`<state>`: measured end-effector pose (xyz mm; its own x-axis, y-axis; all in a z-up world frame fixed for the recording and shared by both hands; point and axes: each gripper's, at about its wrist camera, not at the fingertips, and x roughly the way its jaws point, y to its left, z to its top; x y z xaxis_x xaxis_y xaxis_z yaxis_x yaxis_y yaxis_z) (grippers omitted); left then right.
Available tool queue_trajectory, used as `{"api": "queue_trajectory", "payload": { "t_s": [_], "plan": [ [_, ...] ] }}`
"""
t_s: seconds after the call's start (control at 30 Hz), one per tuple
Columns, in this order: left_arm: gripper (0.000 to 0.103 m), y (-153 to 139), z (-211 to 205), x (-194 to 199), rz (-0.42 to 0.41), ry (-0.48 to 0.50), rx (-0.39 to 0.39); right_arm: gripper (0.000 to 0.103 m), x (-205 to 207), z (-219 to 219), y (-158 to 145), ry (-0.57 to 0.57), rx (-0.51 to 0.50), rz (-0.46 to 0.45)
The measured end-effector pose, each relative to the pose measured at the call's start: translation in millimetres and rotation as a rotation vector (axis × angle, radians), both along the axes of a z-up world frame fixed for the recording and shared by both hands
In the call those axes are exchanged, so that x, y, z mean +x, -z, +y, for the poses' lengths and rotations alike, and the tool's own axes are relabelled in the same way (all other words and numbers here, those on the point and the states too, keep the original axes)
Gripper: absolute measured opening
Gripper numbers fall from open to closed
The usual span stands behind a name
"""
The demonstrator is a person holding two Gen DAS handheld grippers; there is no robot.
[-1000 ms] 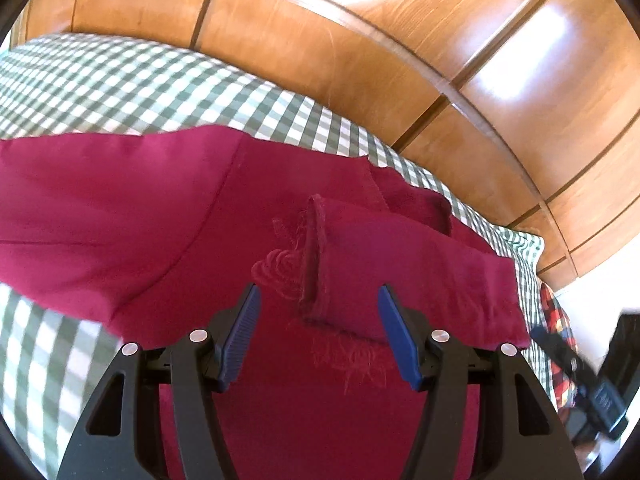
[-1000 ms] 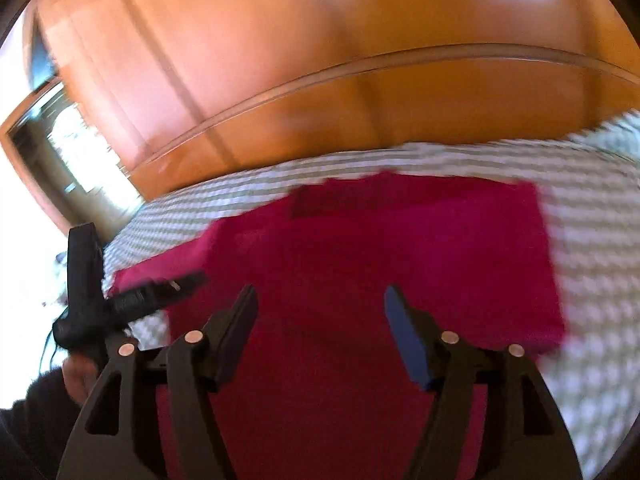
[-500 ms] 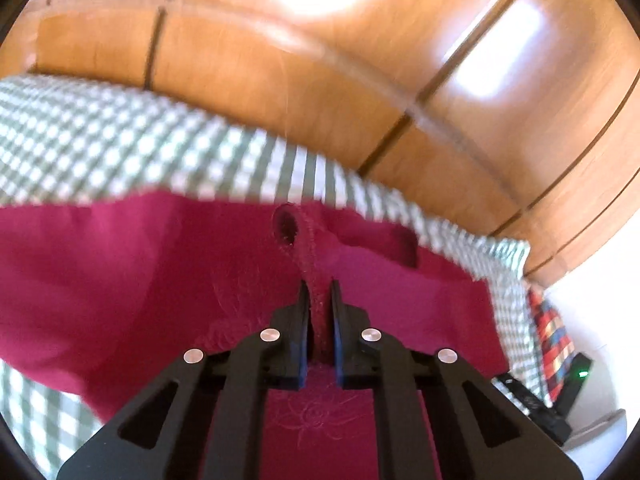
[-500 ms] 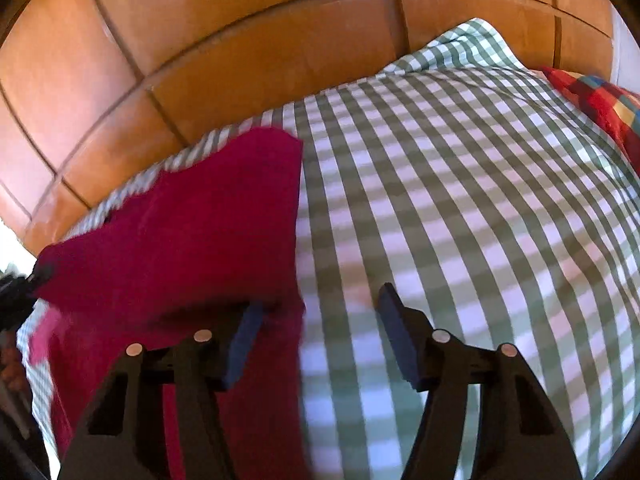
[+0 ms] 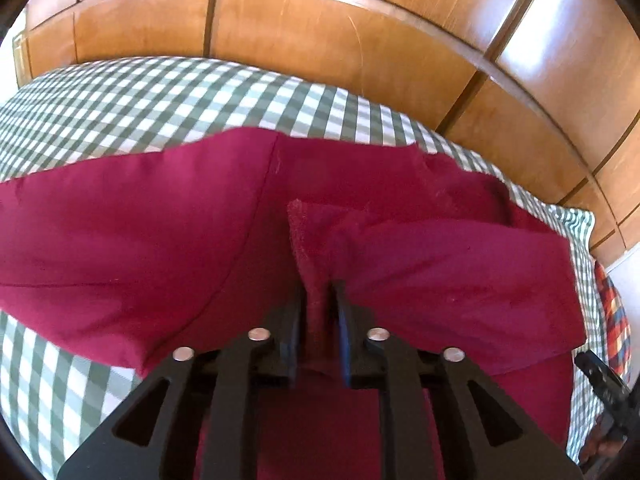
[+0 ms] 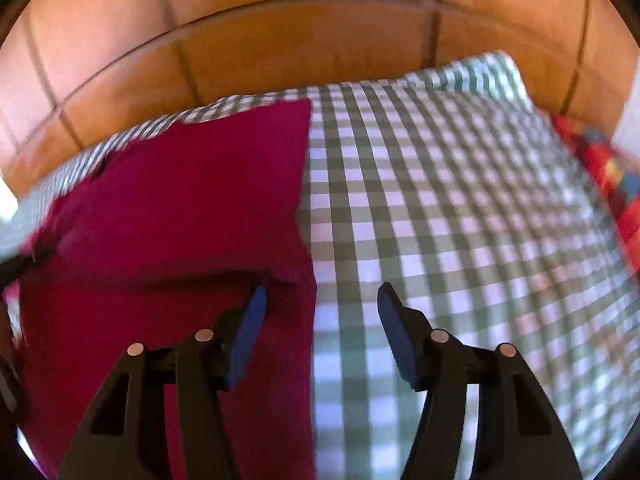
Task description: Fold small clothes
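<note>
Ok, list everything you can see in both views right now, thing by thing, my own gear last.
Garment: one, dark red, spread on the bed, a hem strip pinched up.
Bedcover: one, green and white check, under the garment.
Wooden panelling: orange-brown, behind the bed.
Plaid cloth: one, red, blue and yellow, at the bed's right edge.
Left tongs: black with blue pads, closed on the garment.
Right tongs: black with blue pads, open at the garment's right edge.

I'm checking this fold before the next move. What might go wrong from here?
The left gripper pinches only a narrow hem of the maroon garment, so it may slip out when pulled. The right gripper hangs open at the garment's edge, half over the checked bedcover, and might catch that instead.
</note>
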<state>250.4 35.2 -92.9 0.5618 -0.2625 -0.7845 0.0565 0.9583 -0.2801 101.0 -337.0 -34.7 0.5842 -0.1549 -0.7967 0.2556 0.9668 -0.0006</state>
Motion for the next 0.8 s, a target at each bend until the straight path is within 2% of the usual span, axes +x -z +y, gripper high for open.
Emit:
{"api": "queue_trajectory", "payload": {
  "t_s": [0.1, 0.2, 0.27, 0.37, 0.43, 0.53, 0.57, 0.6, 0.73, 0.8],
  "plan": [
    [0.016, -14, 5, -9, -0.044, -0.023, -0.016, 0.061, 2, 29, -21, -0.113, -0.006, -0.072],
    [0.016, -24, 11, -22, -0.062, -0.042, -0.009, 0.065, 25, 55, -20, -0.194, -0.010, -0.095],
    [0.016, -29, 18, -32, -0.078, -0.055, 0.006, 0.065, 50, 61, -4, -0.192, 0.019, -0.050],
    [0.016, -31, 33, -48, -0.092, -0.075, 0.037, 0.066, 82, 62, 37, -0.133, 0.009, 0.097],
    [0.016, -31, 51, -58, -0.090, -0.094, 0.039, 0.068, 83, 67, 39, -0.130, -0.025, 0.073],
    [0.016, -25, 94, -75, -0.068, -0.157, 0.023, 0.069, 73, 74, 26, -0.129, -0.040, 0.057],
    [0.022, -23, 105, -78, -0.062, -0.182, 0.026, 0.070, 65, 80, 19, -0.149, -0.038, 0.029],
    [0.033, -21, 124, -84, -0.057, -0.225, 0.019, 0.072, 56, 87, 16, -0.171, -0.045, 0.009],
    [0.035, -13, 198, -102, -0.041, -0.375, -0.070, 0.075, 25, 116, 23, -0.256, -0.091, -0.007],
    [0.035, -14, 240, -110, -0.050, -0.481, -0.094, 0.075, 15, 131, 34, -0.291, -0.120, 0.003]
  ]
}}
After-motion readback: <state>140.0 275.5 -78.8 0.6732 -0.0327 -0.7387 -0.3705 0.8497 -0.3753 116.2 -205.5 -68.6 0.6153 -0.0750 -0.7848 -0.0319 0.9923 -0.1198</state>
